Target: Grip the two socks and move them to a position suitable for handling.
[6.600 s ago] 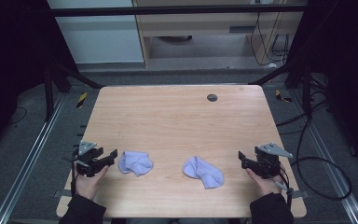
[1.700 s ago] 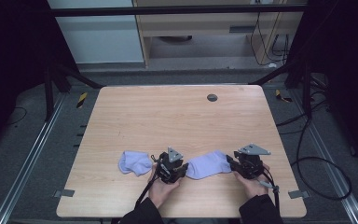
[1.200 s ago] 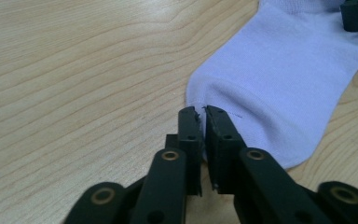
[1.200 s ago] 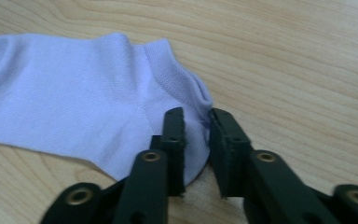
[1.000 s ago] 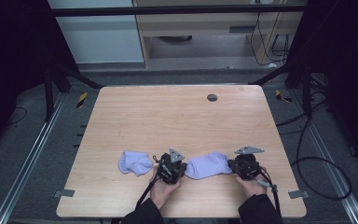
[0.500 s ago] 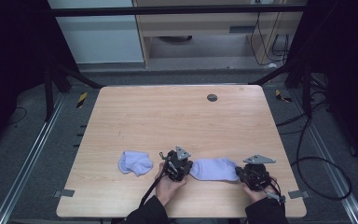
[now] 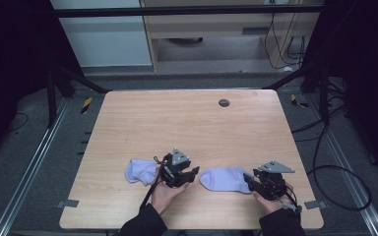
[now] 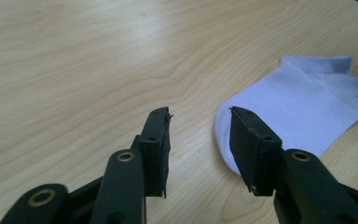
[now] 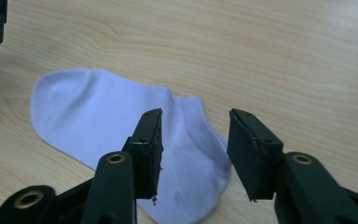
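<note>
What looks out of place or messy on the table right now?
The left sock lies crumpled in a bunch beside the left hand-held gripper, while the right sock lies spread flat. Both hand-held grippers, including the right hand-held gripper, have just opened with nothing between their jaws.

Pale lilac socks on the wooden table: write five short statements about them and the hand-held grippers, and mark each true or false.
1. The flattened pale lilac sock lies between the two hand-held grippers. True.
2. The left hand-held gripper clamps that sock. False: its jaws have just been opening, nothing is between them.
3. The bunched pale lilac sock lies left of the left gripper. True.
4. The right hand-held gripper is shut. False: it has just been opening.
5. Both socks are stacked. False: they lie apart on the light wooden table.
</note>
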Tool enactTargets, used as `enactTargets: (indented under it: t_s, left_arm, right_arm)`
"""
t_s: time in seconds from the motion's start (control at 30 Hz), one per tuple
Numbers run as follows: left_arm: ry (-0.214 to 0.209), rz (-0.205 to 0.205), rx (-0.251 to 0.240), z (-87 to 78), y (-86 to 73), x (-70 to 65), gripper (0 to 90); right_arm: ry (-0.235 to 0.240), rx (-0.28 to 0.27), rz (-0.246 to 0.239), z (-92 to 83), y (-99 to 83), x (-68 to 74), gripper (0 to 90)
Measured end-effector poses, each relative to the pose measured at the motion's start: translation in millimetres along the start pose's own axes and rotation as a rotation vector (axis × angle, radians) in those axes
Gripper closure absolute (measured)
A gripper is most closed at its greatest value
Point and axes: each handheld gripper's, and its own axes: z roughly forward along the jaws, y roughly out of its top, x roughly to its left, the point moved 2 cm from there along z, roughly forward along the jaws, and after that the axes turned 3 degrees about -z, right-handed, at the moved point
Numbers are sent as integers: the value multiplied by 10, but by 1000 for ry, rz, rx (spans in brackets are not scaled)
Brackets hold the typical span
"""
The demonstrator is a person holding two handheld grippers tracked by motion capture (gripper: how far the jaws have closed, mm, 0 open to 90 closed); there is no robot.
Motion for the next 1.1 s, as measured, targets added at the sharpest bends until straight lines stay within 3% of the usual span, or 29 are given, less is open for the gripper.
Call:
enactTargets:
  t_s: [0.23,0.4,0.73,0.8,1.1]
  left_arm:
    - [27,11,-22,-390,42,276,463]
    - [57,16,-28,-613,-25,463,436]
    - [158,-76,-64,-1098,-318,962,411]
    - [169,-85,-67,-1133,-353,1001,411]
    - [241,-149,-59,-1316,-646,1320,413]
  right_arm:
    - [55,-73,-31,26,158,132,415]
    - [82,-85,-45,68,215,219,361]
    - [148,-117,-61,172,450,435,316]
    - [153,-119,-67,184,470,457,314]
    - [225,-114,-133,379,700,868,308]
